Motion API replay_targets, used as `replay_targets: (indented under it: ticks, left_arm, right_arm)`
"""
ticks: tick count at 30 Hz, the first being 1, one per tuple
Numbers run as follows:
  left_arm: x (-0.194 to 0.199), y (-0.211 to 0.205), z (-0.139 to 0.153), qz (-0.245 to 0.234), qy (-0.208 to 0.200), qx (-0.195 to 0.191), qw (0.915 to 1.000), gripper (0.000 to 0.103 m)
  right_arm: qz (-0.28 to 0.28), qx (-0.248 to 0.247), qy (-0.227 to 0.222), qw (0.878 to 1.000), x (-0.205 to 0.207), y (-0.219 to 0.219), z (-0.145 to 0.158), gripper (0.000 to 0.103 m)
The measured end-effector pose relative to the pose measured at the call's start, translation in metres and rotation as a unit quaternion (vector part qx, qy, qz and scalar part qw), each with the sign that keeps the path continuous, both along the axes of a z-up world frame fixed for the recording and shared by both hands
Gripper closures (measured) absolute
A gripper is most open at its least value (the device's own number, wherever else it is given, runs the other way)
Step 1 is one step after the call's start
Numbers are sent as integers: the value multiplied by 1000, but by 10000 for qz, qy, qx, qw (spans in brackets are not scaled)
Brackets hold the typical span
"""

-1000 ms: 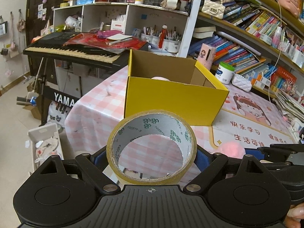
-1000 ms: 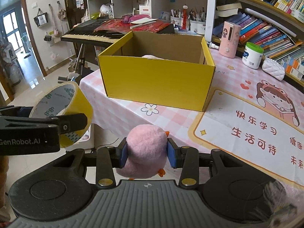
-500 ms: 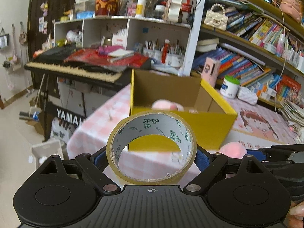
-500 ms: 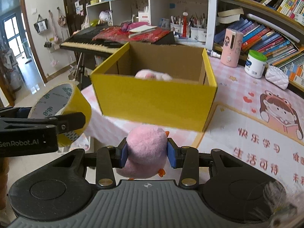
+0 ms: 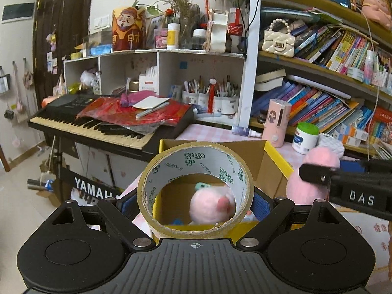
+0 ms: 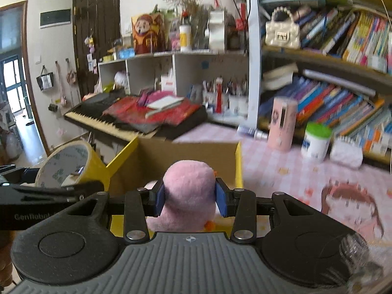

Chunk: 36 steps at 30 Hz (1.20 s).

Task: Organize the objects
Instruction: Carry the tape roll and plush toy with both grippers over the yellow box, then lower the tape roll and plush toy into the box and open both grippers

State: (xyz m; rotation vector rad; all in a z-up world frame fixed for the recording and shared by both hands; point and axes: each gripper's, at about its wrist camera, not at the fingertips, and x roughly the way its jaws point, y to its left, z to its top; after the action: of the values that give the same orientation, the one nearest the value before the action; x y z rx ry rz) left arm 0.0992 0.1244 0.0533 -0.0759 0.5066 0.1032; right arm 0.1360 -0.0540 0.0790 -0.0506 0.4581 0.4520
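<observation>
My left gripper (image 5: 195, 202) is shut on a wide roll of tan tape (image 5: 171, 161), held upright over the near edge of the yellow cardboard box (image 5: 278, 156). Through the roll's hole I see a pink plush toy (image 5: 212, 205) lying inside the box. My right gripper (image 6: 191, 197) is shut on another pink plush toy (image 6: 188, 183), held above the box's (image 6: 237, 161) near right part. In the right wrist view the tape roll (image 6: 66, 164) hangs at the left, over the box's left wall.
The box stands on a table with a pink checked cloth (image 6: 269, 161). Behind it are a keyboard (image 5: 93, 127) with red papers, a pink canister (image 5: 278, 125), a white jar (image 5: 306, 138) and full bookshelves (image 5: 330, 80).
Both grippers rose and moved forward toward the box, from in front of its near wall to above its opening. The plush inside the box came into view. Both grips are unchanged.
</observation>
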Motion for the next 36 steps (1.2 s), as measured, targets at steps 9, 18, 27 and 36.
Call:
replay_targets:
  ticks: [9,18,27,36]
  left_arm:
    - [43,-15,-21,144,399,260,9988,13]
    - [67,-15,-36,293,703,252,9968,13]
    - [82,-16,-44,349,857,240,9954,13]
    - [84,-18,-50,340,907,140,9952,13]
  right_arm:
    - [437,-498,237,9975,62,8,-23,65]
    - [824,-892,757,9897,94,15,-57,64]
    - [1137,-1016,660,9861,98,17,-65,33]
    - [976,-1170,-64,9883,77,7,-55,23]
